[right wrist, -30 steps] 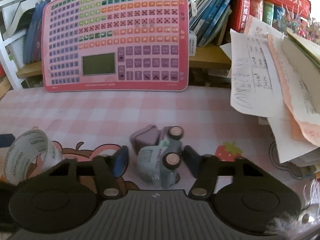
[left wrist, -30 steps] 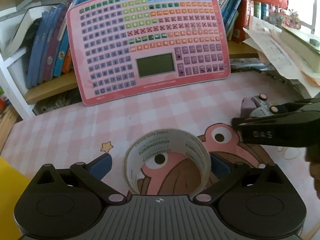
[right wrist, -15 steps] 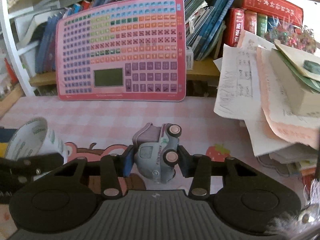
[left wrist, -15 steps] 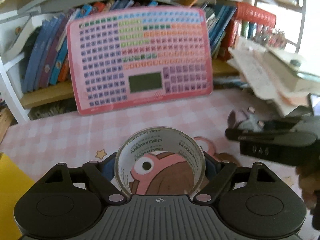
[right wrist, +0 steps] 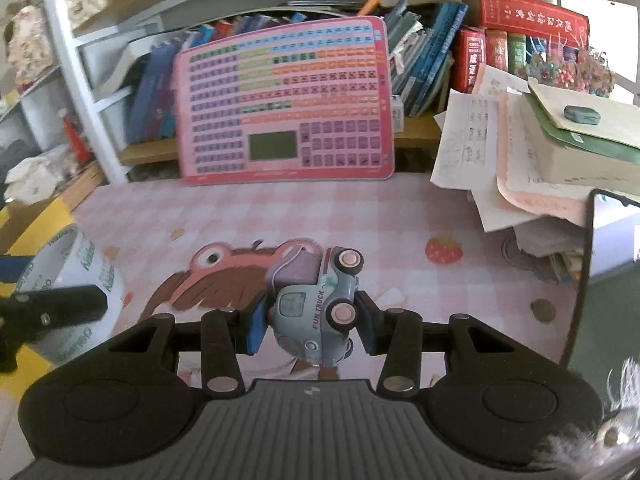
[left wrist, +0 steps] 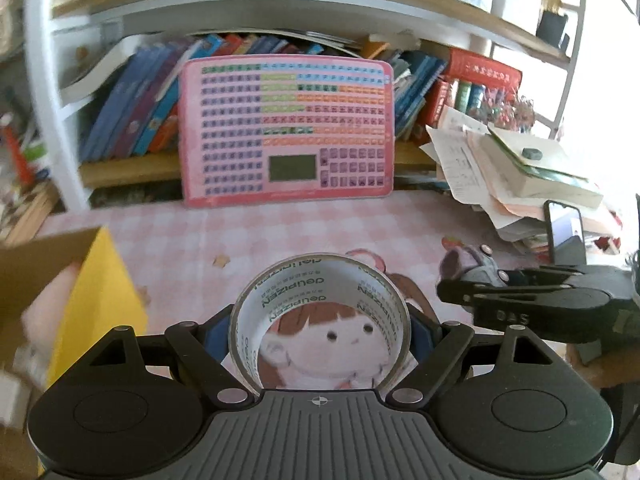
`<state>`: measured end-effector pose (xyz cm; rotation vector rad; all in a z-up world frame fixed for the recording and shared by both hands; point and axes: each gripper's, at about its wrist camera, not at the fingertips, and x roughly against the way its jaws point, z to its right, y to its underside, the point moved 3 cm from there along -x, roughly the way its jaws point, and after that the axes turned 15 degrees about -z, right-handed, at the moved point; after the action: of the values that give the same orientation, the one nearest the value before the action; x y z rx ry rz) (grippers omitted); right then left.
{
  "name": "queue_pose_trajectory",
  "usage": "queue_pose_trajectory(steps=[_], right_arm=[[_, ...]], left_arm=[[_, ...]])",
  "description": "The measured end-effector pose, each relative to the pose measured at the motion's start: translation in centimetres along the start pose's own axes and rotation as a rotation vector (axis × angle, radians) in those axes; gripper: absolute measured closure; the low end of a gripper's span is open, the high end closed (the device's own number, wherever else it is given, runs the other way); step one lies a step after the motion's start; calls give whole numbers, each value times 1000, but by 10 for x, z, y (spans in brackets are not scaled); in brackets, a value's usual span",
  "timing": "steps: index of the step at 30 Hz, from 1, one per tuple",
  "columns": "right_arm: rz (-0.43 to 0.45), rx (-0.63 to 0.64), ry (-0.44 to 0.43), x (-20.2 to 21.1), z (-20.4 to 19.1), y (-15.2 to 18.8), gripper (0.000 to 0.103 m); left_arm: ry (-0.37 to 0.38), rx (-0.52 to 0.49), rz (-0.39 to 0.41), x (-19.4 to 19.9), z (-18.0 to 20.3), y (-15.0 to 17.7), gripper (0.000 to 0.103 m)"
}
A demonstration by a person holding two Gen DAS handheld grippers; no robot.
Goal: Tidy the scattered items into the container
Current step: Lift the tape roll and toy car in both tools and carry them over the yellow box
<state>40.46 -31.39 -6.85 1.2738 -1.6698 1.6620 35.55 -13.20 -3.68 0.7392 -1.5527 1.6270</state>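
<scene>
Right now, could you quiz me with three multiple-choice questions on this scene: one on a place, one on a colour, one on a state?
1. Where is the yellow box?
A. left of the tape roll
B. on the shelf
C. atop the papers

2. What colour are the toy truck's wheels?
A. black
B. pink
C. green

3. What does the left claw hold?
A. nothing
B. a book
C. the tape roll

Answers: 1 A, it shows at the left edge. 2 B, both visible wheels are pink. 3 C, its fingers press the roll's sides.
</scene>
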Motion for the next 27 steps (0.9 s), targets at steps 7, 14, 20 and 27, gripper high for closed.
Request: queue_pose_trajectory(steps=[7, 14, 20, 27], right_arm=[[2, -4, -49, 28, -24, 31, 61], [14, 18, -82, 52, -50, 59, 61], [14, 25, -96, 66, -68, 78, 61], [27, 11, -80, 79, -94, 93, 61]], left_arm=[[22, 77, 6, 43, -14, 25, 18], [37, 79, 0, 73, -16, 49, 18], [48, 68, 12, 91, -20, 65, 18], [65, 56, 39, 110, -33, 85, 18]])
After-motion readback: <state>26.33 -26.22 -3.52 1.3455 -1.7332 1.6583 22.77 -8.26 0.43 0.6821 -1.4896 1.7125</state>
